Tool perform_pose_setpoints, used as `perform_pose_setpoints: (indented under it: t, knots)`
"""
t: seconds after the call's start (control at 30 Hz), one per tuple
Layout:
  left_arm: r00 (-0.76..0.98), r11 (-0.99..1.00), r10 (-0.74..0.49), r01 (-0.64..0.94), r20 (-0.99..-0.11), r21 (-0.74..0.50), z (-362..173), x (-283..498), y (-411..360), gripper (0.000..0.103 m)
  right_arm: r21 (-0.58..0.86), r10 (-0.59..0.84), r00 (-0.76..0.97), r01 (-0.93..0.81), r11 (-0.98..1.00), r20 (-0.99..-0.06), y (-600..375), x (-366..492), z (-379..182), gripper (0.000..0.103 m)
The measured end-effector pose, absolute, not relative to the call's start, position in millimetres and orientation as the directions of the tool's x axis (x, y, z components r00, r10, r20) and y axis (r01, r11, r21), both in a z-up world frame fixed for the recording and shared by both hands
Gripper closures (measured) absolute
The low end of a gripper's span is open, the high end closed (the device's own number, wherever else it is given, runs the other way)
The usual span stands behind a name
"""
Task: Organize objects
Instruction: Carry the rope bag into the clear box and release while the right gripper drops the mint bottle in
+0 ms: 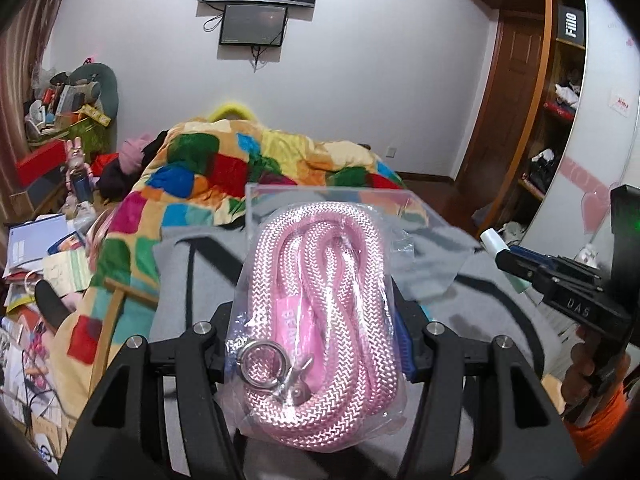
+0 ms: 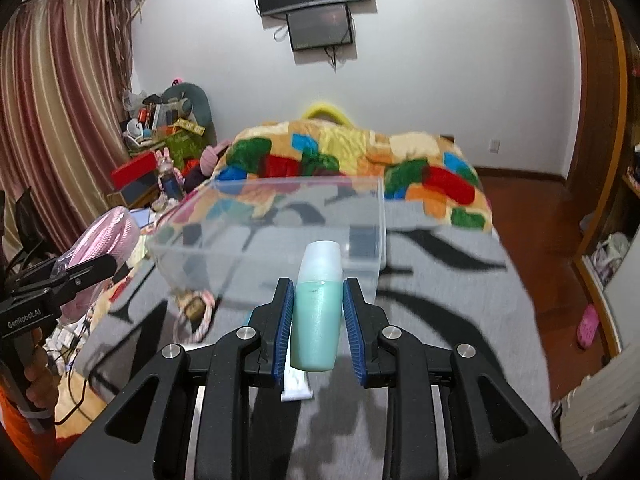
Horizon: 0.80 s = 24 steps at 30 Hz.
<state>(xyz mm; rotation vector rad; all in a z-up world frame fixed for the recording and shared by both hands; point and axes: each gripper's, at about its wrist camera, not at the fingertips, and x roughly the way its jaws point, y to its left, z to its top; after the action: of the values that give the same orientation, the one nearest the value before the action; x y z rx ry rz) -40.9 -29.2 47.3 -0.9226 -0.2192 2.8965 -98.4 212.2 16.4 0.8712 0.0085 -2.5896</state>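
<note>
My left gripper is shut on a clear bag of coiled pink rope with a metal ring and clasp, held above the grey bed cover. The bag also shows at the left of the right wrist view. My right gripper is shut on a teal bottle with a pale cap, held upright between the blue pads. A clear plastic box stands on the bed just ahead of both grippers; in the left wrist view its rim shows behind the rope.
A colourful patchwork blanket is bunched at the far end of the bed. A pink-and-white rope toy and a white tube lie on the grey cover. Clutter fills the floor at left; shelves stand at right.
</note>
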Motion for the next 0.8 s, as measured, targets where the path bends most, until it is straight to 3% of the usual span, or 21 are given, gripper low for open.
perform_pose_setpoints:
  t: [0.33, 0.8]
  knots:
    - [-0.780, -0.984, 0.135, -0.033, -0.610, -0.175, 51, -104, -33, 0.045, 0.112, -0.375, -0.727, 0.384, -0.917, -0.575, 190, -138, 31, 0.080]
    - [-0.690, -0.994, 0.093, -0.021, -0.718, -0.109, 18, -164, -20, 0.045, 0.106, -0.344, -0.622, 0.387, -0.916, -0.704, 162, -206, -7, 0.080]
